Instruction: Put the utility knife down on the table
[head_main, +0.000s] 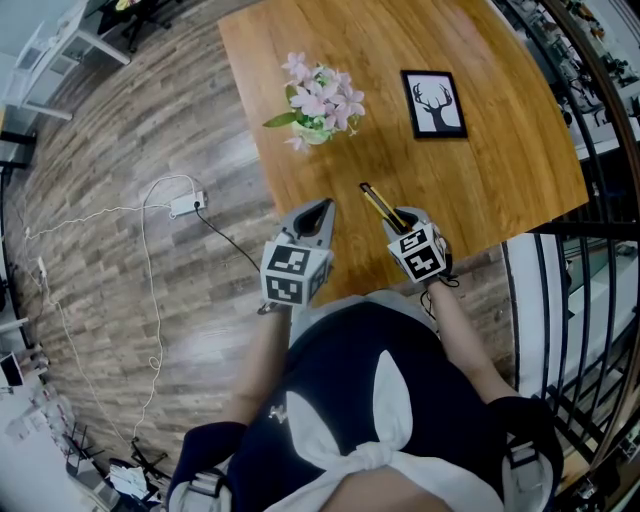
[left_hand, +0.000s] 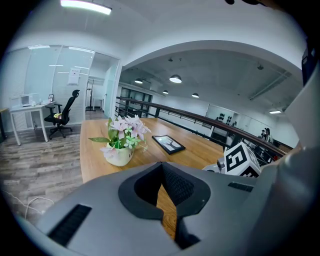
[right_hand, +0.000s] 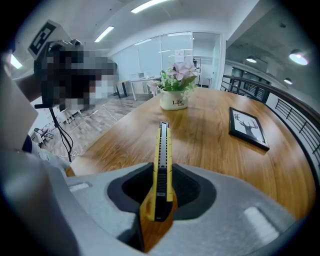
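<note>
Utility knife (right_hand: 162, 165): yellow body with a dark slider, clamped between the jaws of the right gripper (head_main: 408, 224), nose pointing away from the person and out over the near part of the table (head_main: 500, 170); I can't tell whether its tip touches the wood.
Right gripper grip: both pads press on the back half of the knife, one on each flat side, so most of the handle sticks out in front.
Left gripper (head_main: 320, 212): held just left of the right one, also over the near table edge; its jaws are drawn in narrow, tips meeting, with only wood showing through the slit behind them and nothing caught between.
Person: standing at the table's near edge, one tool in each hand, both angled downward.
Flower pot (head_main: 318, 108): white, with pink blossoms and green leaves, upright further along the table, well apart from both tools.
Deer picture (head_main: 434, 103): black frame, lying flat on the wood to the right of the pot.
Floor (head_main: 120, 130): grey wood planks left of the table, with a white power strip (head_main: 187, 205) and its cables trailing across.
</note>
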